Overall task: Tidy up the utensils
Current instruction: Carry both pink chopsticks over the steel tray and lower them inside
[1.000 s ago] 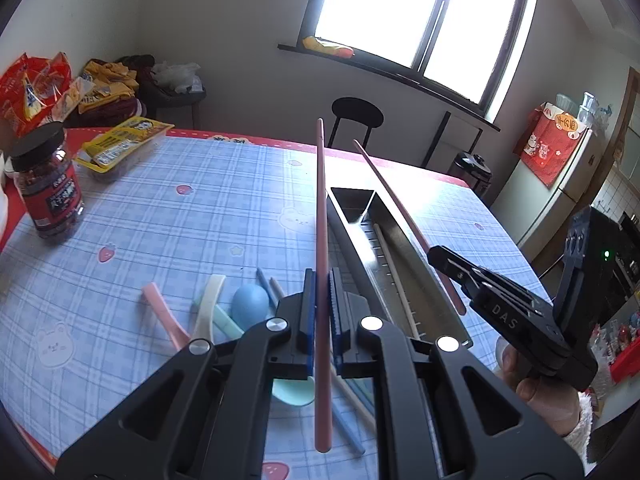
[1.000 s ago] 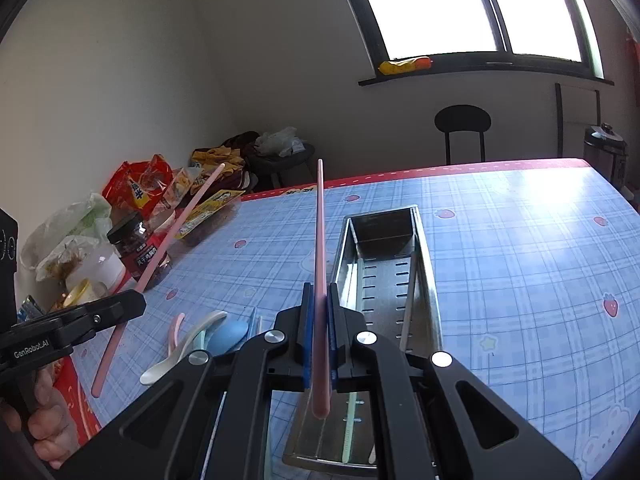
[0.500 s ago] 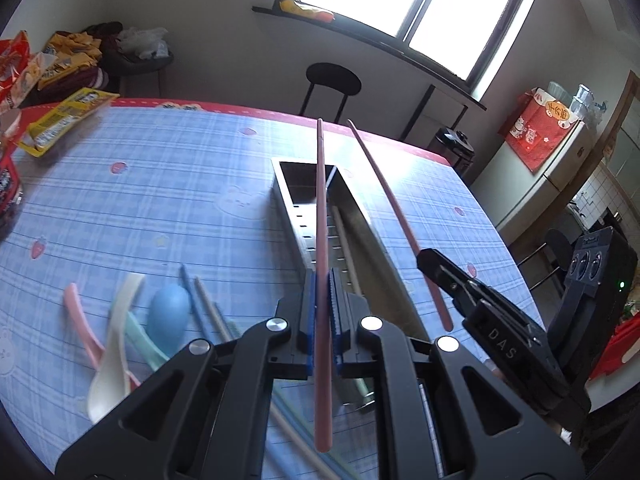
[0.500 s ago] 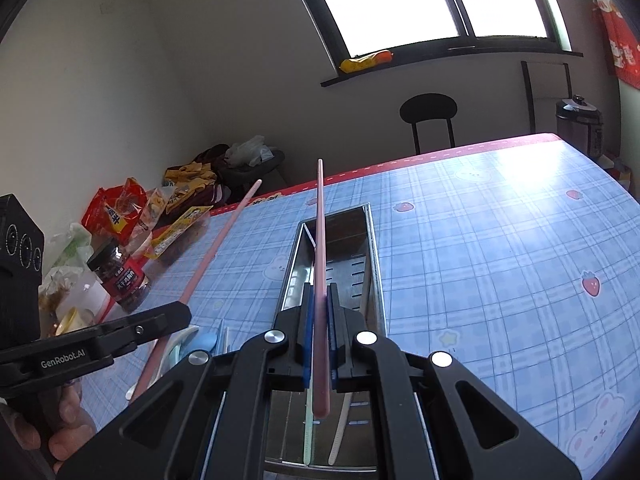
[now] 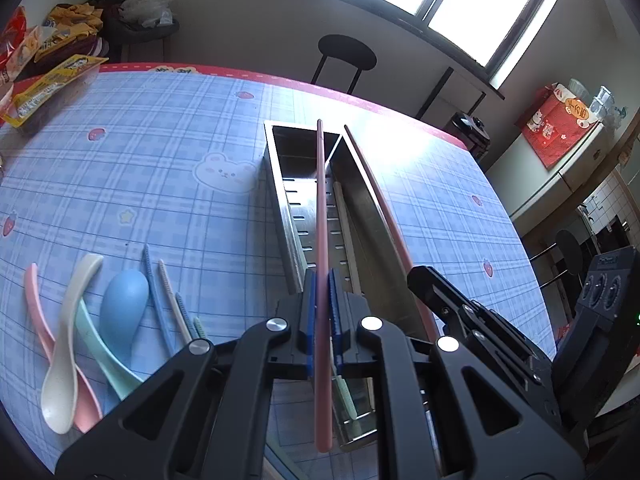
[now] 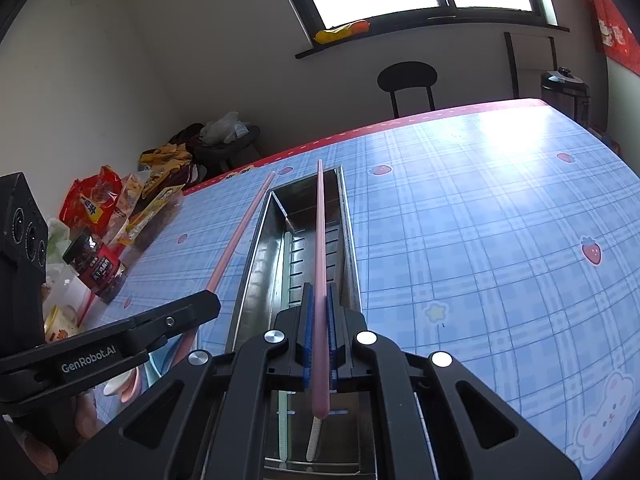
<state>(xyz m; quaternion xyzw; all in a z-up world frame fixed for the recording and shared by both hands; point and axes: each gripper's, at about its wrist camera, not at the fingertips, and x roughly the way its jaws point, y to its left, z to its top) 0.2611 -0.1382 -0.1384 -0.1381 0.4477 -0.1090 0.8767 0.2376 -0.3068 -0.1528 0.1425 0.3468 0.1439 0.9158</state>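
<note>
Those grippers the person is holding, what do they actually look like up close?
Both are matte black plastic, with angular frames cut by triangular openings and round silver screws. The left gripper and right gripper each have blue ridged pads inside the fingers. Seen from the side, one reads "GenRobot.AI" in white, and a boxy black body behind it carries three round dials. No cables show.

"GenRobot.AI" in white on the left claw (image 6: 196,308) side, other print unreadable
</note>
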